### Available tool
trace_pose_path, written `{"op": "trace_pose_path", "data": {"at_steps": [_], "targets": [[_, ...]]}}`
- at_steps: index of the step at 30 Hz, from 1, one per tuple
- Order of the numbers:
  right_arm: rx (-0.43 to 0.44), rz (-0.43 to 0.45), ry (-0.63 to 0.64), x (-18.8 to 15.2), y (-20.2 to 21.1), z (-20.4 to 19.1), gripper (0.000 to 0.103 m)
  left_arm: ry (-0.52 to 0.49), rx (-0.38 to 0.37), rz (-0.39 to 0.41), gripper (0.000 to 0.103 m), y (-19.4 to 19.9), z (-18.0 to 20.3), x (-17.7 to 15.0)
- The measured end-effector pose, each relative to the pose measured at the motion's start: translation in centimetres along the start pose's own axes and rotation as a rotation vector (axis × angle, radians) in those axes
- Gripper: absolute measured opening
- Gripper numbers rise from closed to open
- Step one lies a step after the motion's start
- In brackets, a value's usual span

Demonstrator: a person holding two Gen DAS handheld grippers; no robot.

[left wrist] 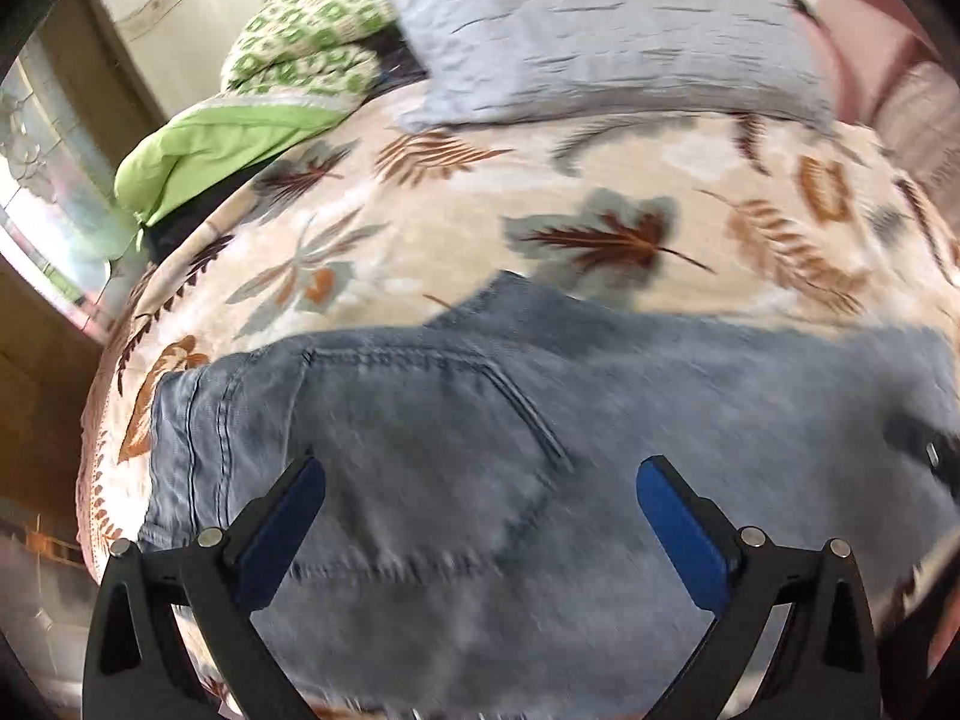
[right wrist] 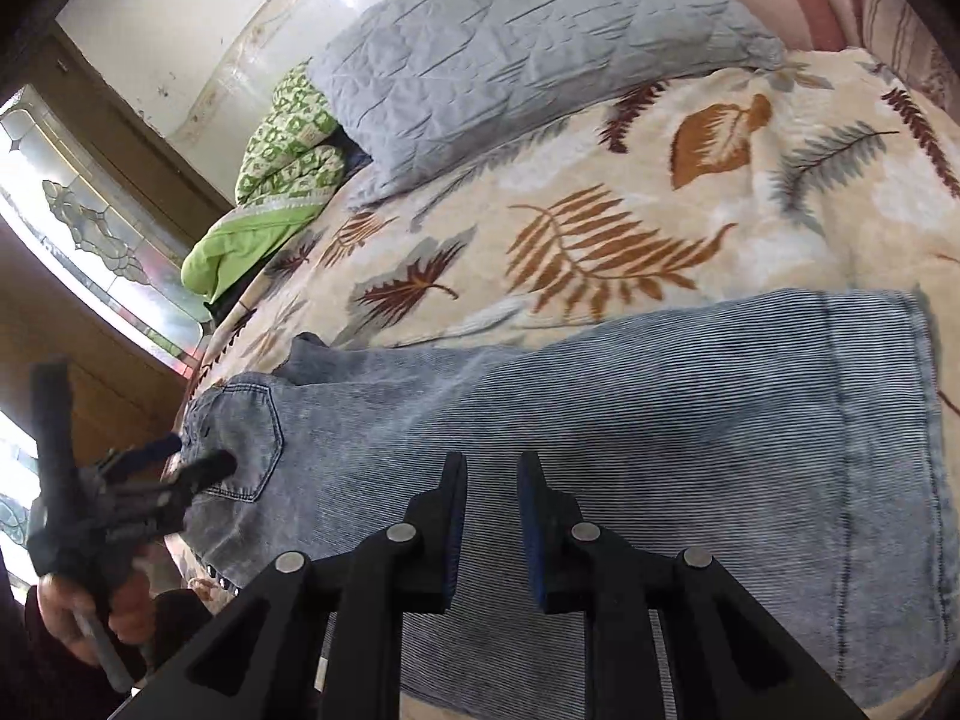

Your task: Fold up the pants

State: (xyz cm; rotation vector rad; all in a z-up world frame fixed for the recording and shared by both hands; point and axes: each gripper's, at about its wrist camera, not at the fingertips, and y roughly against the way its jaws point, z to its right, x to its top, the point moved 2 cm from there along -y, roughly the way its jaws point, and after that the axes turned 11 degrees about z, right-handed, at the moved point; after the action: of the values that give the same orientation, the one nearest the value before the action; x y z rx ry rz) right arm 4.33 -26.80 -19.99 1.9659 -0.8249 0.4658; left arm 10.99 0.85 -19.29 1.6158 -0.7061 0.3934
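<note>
The left gripper (left wrist: pixel 480 480) hovers above the back pocket (left wrist: pixel 420 456), its jaws spread wide with nothing between them, probably because that end needs no hold for the moment. The right gripper (right wrist: pixel 492 480) hangs over the middle of the legs with its jaws nearly together; no cloth is between the pads. The jeans (right wrist: pixel 600 432) lie flat across the near edge of the bed (right wrist: pixel 660 180), one leg apparently on the other, waist to the left and hems to the right; this suits a next fold along the length. Further back a grey pillow (right wrist: pixel 528 48) and a green blanket (right wrist: pixel 282 156) stay well apart from the jeans.
</note>
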Motion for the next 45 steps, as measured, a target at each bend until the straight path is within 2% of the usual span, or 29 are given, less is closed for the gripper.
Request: {"op": "trace_pose_path", "data": {"at_steps": [3,7,9,12,14,16,19,22,25,28,35,38,41,45], "targets": [[-0.013,-0.028,0.024,-0.5,-1.4,-0.5,0.021,0.016,0.031,-0.062,0.103,-3.3,-0.3,0.1],[-0.044,-0.085,0.051,-1.5,-3.2,-0.4,0.021,0.02,0.021,-0.166,0.103,-6.7,0.2,-1.5],[-0.053,-0.095,0.066,-1.9,-3.9,-0.3,0.02,0.044,0.006,-0.156,0.103,-7.1,-0.1,-1.6],[-0.049,-0.089,0.086,-1.9,-4.1,-0.2,0.02,0.037,0.002,-0.182,0.103,-6.6,-0.3,-1.3],[-0.041,-0.087,0.082,-1.8,-4.0,-0.1,0.02,0.04,0.013,-0.159,0.103,-5.8,-0.5,-0.9],[-0.037,-0.076,0.076,-1.6,-3.5,-0.1,0.02,0.059,0.02,-0.103,0.103,-4.2,-0.9,-0.5],[-0.019,-0.03,0.082,-1.1,-2.0,-0.1,0.02,0.089,-0.001,-0.039,0.103,-1.3,-1.4,-0.4],[0.004,0.017,0.059,-0.6,-0.1,0.2,0.02,0.079,-0.028,0.045,0.103,1.9,-1.3,-1.1],[0.01,0.043,0.039,-0.6,1.6,0.7,0.02,0.07,-0.053,0.094,0.103,3.9,-1.0,-2.3],[0.015,0.05,0.045,-0.9,2.9,0.9,0.02,0.074,-0.08,0.093,0.103,4.2,-1.0,-3.6],[0.004,-0.007,0.054,-2.3,3.1,1.0,0.02,0.086,-0.151,0.001,0.103,1.7,0.1,-6.7],[-0.013,-0.058,0.074,-3.4,2.2,0.9,0.02,0.063,-0.137,-0.032,0.103,0.6,0.9,-7.9],[-0.04,-0.143,0.075,-5.0,0.5,1.2,0.02,-0.007,-0.112,-0.017,0.103,0.7,1.8,-8.8],[-0.047,-0.137,0.103,-5.7,0.7,0.9,0.021,-0.026,-0.133,-0.011,0.103,1.2,2.2,-9.5]]}}
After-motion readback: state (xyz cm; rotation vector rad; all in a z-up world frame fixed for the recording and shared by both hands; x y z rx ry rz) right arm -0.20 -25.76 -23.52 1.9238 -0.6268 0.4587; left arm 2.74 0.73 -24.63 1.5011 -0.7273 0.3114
